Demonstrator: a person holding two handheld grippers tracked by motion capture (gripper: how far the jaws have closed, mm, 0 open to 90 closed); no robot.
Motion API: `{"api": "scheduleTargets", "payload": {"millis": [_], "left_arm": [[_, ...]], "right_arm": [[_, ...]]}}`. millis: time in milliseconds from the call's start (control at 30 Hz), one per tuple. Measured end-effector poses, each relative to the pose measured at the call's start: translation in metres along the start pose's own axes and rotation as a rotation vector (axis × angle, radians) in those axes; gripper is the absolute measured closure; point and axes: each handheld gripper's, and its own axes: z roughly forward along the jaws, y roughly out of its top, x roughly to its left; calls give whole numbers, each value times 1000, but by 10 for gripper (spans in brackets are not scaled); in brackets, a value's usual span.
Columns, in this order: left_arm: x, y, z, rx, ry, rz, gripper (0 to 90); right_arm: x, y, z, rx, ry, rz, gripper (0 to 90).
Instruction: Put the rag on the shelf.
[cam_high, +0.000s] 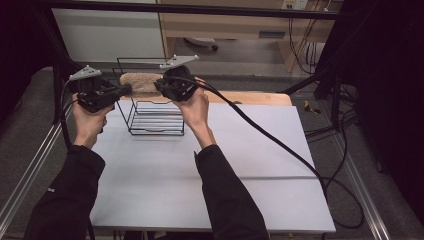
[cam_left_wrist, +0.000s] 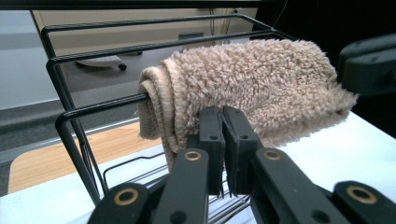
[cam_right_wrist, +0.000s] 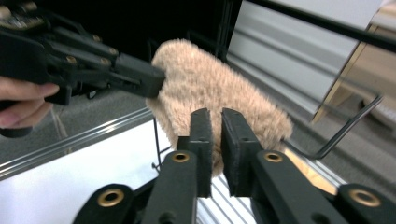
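Note:
A beige fluffy towel lies folded over the top bars of a black wire rack at the far left of the white table. My left gripper meets the towel's left end, its jaws pressed together on the towel's edge. At the towel's right end my right gripper holds its jaws nearly closed, pinching the towel. In the right gripper view the left gripper bites the towel's far edge. The right gripper touches the towel's other end in the left gripper view.
The white table top spreads in front of and to the right of the rack. A wooden board lies along the table's back edge. A thick black cable trails from the right gripper across the table. Metal frame rails run along both sides.

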Motion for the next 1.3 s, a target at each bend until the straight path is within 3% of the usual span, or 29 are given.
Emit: {"api": "scheduleTargets", "payload": {"millis": [233,467,733,1000,1300], "left_arm": [[1,-5,7,11,6,3,844],[1,-7,12,12,12,-1,842],[-1,-8,6,4,6,10,820],[-6,-8,-2,7,3,27,741],[-10,-16,-14,25,-7,37,556]], "right_arm": [[-7,-19,12,25,-11,45,872],[-11,-26,16,17,-44,47,870],[-7,-25,12,-11,-18,27,820],[-5,-19,-2,-46,4,29,733],[0,-16,-18,-53,7,25,596]]}}
